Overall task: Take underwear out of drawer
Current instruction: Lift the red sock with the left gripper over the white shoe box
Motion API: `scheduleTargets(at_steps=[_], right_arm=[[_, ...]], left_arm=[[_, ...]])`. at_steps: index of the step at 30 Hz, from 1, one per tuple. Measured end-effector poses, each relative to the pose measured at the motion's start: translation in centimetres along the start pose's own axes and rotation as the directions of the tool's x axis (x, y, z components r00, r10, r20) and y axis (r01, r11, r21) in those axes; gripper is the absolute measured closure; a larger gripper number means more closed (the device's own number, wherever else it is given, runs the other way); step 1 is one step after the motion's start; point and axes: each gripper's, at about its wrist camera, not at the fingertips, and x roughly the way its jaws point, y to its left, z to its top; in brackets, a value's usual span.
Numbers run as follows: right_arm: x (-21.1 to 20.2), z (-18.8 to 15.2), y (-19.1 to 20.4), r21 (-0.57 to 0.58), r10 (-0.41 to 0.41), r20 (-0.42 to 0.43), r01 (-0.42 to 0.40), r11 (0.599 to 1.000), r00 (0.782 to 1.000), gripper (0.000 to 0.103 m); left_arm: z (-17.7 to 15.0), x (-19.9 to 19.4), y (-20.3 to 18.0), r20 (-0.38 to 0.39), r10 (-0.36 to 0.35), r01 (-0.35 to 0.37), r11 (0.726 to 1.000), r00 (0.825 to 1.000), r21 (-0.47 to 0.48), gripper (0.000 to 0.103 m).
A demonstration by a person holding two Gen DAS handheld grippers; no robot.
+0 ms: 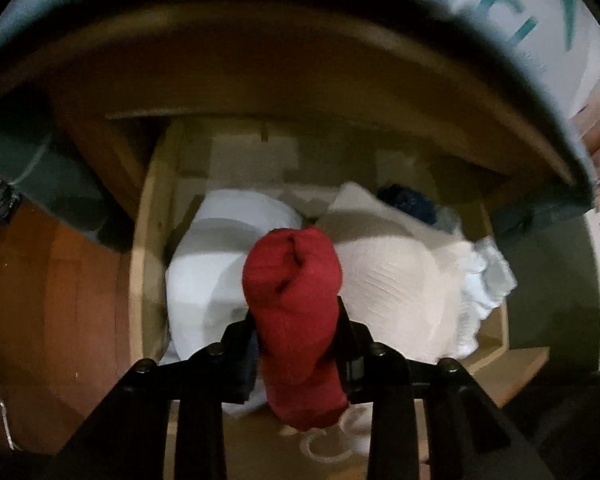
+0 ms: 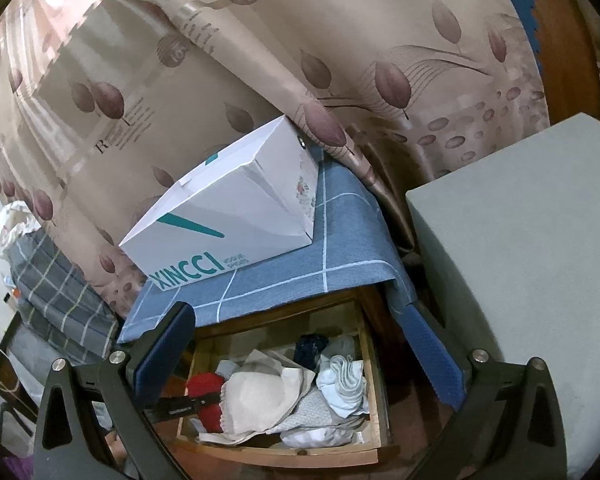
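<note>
While the left gripper (image 1: 298, 316) pinches the red underwear (image 1: 296, 304) between its two black fingers, that roll sits low in the open drawer (image 2: 370, 376), wedged between a white bundle (image 1: 208, 268) on one side and a cream cloth (image 1: 396, 280) on the other; a dark blue item (image 1: 410, 200) and a pale blue crumpled cloth (image 1: 488, 276) lie beyond the cream one; the right gripper (image 2: 300, 360) hovers above with jaws spread wide, nothing between its two blue pads (image 2: 166, 356); one white box (image 2: 236, 208) rests on the blue checked cover (image 2: 340, 248) over the drawer; a leaf-print curtain (image 2: 380, 60) hangs behind.
</note>
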Motion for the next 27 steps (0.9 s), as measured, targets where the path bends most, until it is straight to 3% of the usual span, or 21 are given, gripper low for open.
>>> scheduleTargets(at_steps=[9,27], right_arm=[[0.1,-0.1,0.2,-0.008,-0.013,-0.006,0.013,1.000,1.000,0.000],[0.3,-0.2,0.5,-0.032,-0.027,-0.019,0.026,0.999,0.999,0.000]], left_arm=[[-0.6,-6.5,-0.4,0.150,-0.062,0.060,0.998,0.987,0.022,0.072],[-1.6,-14.3,-2.7,0.246,-0.151,0.132,0.987,0.957,0.091,0.072]])
